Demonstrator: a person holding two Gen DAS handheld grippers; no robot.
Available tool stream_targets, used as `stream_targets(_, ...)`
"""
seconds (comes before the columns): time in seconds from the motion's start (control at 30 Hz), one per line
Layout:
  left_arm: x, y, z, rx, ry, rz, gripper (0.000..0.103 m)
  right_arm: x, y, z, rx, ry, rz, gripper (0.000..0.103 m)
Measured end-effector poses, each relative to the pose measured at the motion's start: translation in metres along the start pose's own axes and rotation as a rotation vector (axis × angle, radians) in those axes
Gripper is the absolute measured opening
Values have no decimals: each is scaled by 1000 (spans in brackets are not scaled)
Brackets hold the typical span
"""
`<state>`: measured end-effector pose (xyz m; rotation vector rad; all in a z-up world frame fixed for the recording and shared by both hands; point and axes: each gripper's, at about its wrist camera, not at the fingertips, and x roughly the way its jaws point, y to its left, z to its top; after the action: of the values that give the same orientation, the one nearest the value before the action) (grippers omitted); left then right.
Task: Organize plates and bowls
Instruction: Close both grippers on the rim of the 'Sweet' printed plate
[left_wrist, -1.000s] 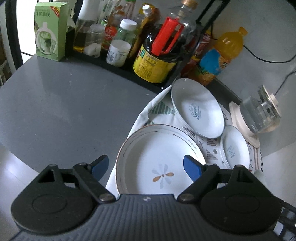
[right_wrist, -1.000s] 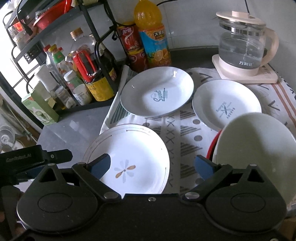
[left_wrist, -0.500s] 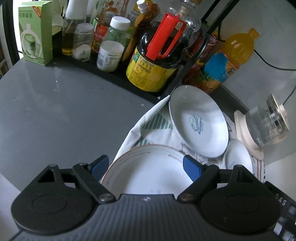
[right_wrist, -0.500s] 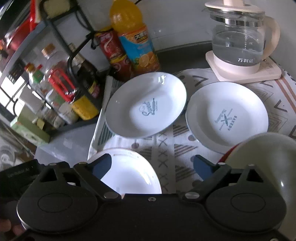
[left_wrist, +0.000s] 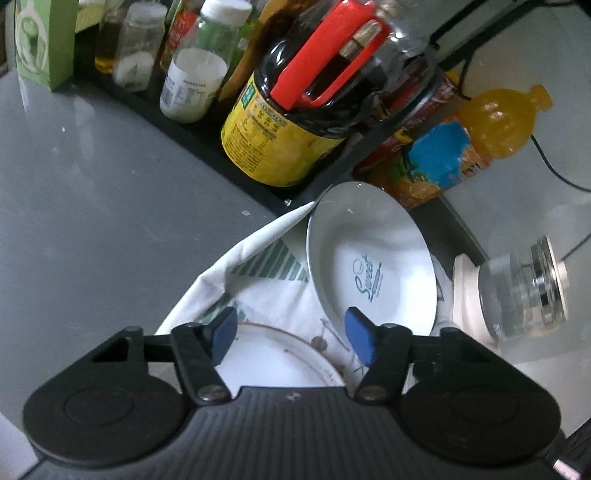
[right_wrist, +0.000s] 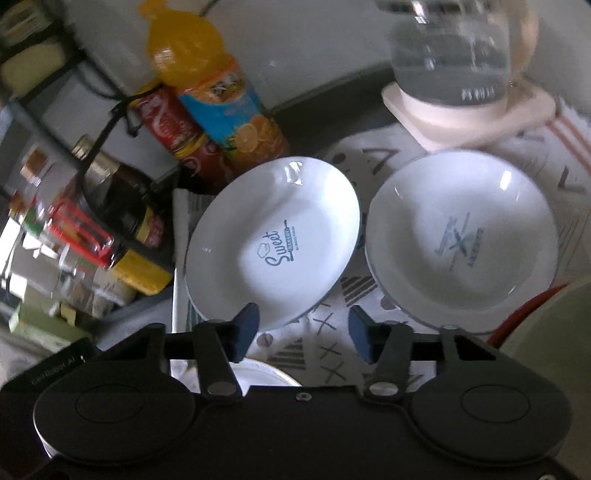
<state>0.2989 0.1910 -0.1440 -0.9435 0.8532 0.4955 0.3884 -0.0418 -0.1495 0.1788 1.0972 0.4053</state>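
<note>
A white plate marked "Sweet" (right_wrist: 273, 236) lies on a patterned cloth (right_wrist: 328, 354); it also shows in the left wrist view (left_wrist: 373, 258). A second white plate with a blue print (right_wrist: 461, 240) lies to its right. A flower plate (left_wrist: 273, 362) with a brown rim sits under my left gripper (left_wrist: 291, 336); its rim (right_wrist: 258, 373) peeks out in the right wrist view. My right gripper (right_wrist: 301, 334) is open and empty, just before the near edge of the "Sweet" plate. My left gripper is open and empty too. A pale bowl (right_wrist: 550, 332) sits at the right edge.
A black rack (left_wrist: 184, 118) holds a big yellow-labelled bottle (left_wrist: 295, 125), jars and a green box (left_wrist: 40, 44). An orange juice bottle (right_wrist: 218, 85), red cans (right_wrist: 173, 125) and a glass kettle (right_wrist: 454, 55) on its base stand behind the plates. Grey tabletop (left_wrist: 92, 206) lies left.
Both grippers have moved forward towards the "Sweet" plate. The flower plate has slid under the gripper bodies, and the rack and bottles appear closer. Both stay open.
</note>
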Motion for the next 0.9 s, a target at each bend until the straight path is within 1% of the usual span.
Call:
stream_targets(0.07, 8, -3, 3, -17, 10, 0, 53, 8, -5, 1, 64, 12, 24, 37)
stream_targets(0.13, 16, -7, 6, -15, 5, -1, 50, 14, -8, 0, 107, 16, 28, 36)
stream_targets(0.23, 30, -12, 10, -31, 14, -3, 41, 24, -13, -3, 171, 29, 5, 36)
stream_targets(0.3, 40, -15, 12, -38, 25, -2, 38, 30, -16, -5, 209, 32, -2, 32)
stream_targets(0.57, 67, -24, 10, -44, 49, 21, 22, 56, -22, -8, 269, 44, -51, 29)
stream_targets(0.67, 73, -25, 11, -54, 51, 36, 16, 61, -22, -7, 268, 37, -58, 28)
stream_targets(0.77, 80, -26, 11, -61, 47, 48, 15, 67, -22, -6, 269, 28, -74, 26)
stream_targets(0.9, 85, -27, 14, -61, 47, 51, 13, 75, -23, -6, 291, 15, -74, 24)
